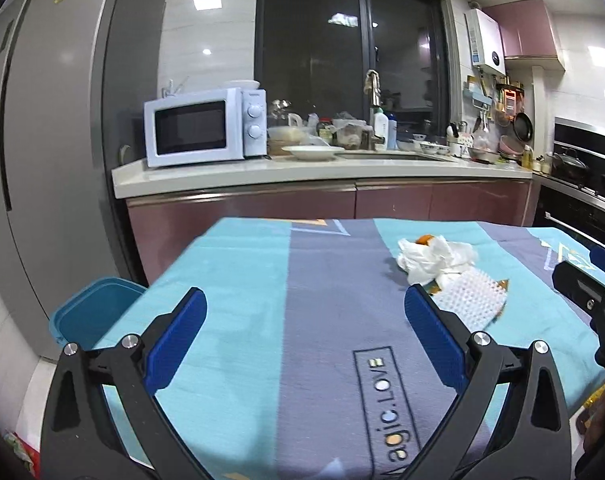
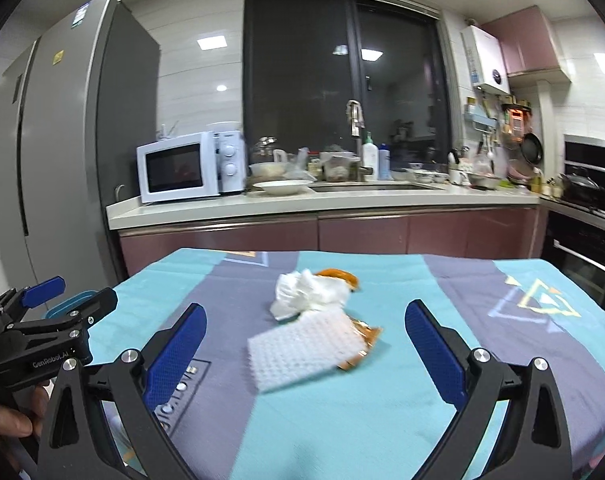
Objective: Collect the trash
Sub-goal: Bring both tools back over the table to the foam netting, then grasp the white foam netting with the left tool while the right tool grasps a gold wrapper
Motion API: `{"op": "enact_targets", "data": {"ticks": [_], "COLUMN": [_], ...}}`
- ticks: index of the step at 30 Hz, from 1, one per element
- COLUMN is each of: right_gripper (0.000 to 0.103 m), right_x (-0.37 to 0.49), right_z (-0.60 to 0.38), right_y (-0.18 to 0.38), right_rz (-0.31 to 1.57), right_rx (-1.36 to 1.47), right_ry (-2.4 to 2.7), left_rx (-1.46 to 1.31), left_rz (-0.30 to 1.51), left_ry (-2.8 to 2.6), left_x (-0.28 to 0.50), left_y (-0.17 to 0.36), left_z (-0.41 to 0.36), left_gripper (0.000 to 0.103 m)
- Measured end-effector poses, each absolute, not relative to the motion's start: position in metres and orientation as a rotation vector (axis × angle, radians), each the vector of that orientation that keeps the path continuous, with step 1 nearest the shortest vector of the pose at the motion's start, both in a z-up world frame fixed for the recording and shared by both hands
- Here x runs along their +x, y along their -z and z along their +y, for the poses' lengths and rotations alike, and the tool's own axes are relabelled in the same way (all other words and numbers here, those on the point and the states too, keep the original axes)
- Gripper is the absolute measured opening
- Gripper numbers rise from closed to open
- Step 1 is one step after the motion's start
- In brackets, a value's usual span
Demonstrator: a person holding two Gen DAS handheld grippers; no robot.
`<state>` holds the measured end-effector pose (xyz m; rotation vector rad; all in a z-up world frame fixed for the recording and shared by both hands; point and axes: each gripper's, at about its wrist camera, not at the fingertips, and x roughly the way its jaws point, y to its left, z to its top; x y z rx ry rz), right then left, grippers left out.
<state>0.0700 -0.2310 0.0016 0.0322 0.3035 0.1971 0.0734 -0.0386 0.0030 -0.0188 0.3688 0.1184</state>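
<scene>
Orange wrapper (image 2: 360, 340) mostly hidden under white foam net (image 2: 306, 354); print unreadable. Blue bin (image 1: 90, 312) partly hidden behind tablecloth (image 1: 230, 280). Right gripper (image 1: 590, 280) cut by frame edge.

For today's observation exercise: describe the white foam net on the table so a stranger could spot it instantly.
Find the table with the blue-and-grey cloth. In its middle lies a small trash pile; the foam net is its nearest piece, a flat, dimpled white mesh over an orange wrapper, unlike the crumpled tissue behind.

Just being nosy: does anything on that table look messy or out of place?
Yes. A small heap of litter sits on the tablecloth: crumpled tissue, a white foam net and orange-gold wrapper scraps poking out beneath. Nothing looks spilled or broken.
</scene>
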Motion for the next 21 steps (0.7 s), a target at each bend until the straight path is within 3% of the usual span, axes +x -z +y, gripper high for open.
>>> {"op": "enact_targets", "data": {"ticks": [10, 21], "right_gripper": [0.096, 0.096], "right_x": [0.052, 0.065], "right_z": [-0.272, -0.296], "right_y": [0.02, 0.034], "right_rz": [0.342, 0.401], "right_rx": [0.071, 0.12], "right_ry": [-0.083, -0.058], "left_rx": [0.032, 0.277], "left_rz": [0.43, 0.585], "left_ry": [0.007, 0.276], "left_x": [0.099, 0.178], "left_y": [0.011, 0.038], "left_z": [-0.067, -0.138], "left_gripper": [0.097, 0.097]}}
